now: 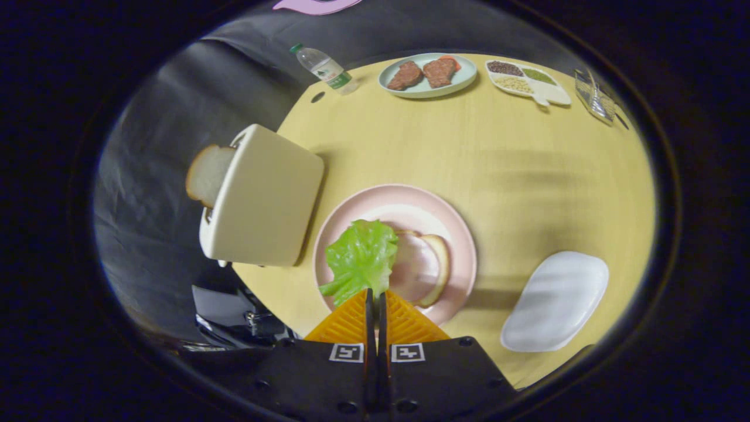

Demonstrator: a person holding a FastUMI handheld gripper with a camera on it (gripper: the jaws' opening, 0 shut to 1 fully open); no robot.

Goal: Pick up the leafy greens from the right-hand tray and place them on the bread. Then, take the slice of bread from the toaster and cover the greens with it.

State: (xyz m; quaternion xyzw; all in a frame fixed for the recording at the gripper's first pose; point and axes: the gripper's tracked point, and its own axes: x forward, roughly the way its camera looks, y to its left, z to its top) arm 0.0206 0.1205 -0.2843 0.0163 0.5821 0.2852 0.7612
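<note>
A round yellow wooden surface (515,176) carries several things at its far side. A clear plastic bottle (324,68) with a green cap lies on its side at the far edge, just past a small dark hole in the wood. Near it a pale blue-green plate (463,79) holds two brown pieces of meat (423,73) and something red behind them. Beside that plate sits a white divided dish (554,92) with dark, green and pale grains in separate compartments. Further along lies a shiny crinkled wrapper (595,97).
</note>
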